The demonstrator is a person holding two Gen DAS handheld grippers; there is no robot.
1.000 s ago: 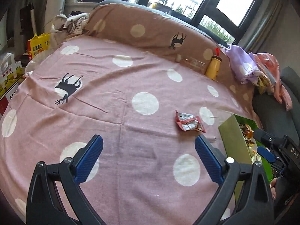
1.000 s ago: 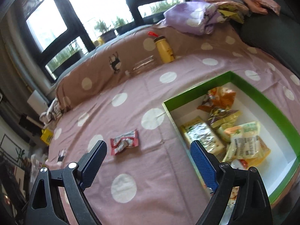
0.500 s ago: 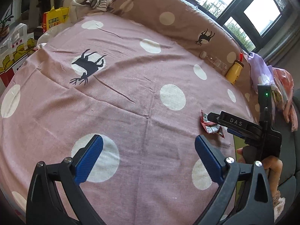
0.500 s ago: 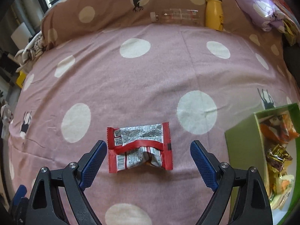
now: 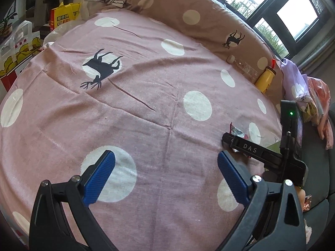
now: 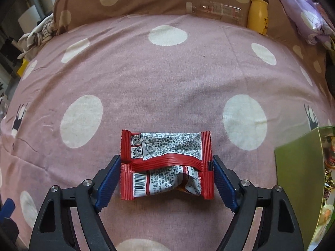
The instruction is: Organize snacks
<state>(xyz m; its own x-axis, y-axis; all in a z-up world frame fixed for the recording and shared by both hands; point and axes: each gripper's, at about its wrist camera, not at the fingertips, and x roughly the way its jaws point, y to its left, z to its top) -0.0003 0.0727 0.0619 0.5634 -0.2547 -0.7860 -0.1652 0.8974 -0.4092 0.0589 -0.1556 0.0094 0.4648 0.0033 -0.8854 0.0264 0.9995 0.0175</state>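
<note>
Right gripper (image 6: 167, 176) has closed in from above the green box (image 6: 297, 167); its fingers now flank, nearly touching, the red snack packet (image 6: 166, 165) on the bed, left of that box. Grasp imminent. Left gripper (image 5: 166, 179) hangs spread, empty.

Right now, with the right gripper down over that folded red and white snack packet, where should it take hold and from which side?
Grip the folded red and white snack packet across its width at the two crimped red end seals, coming straight down from above. It lies flat on the pink dotted sheet, and the right gripper already straddles it with a blue pad at each end.
</note>
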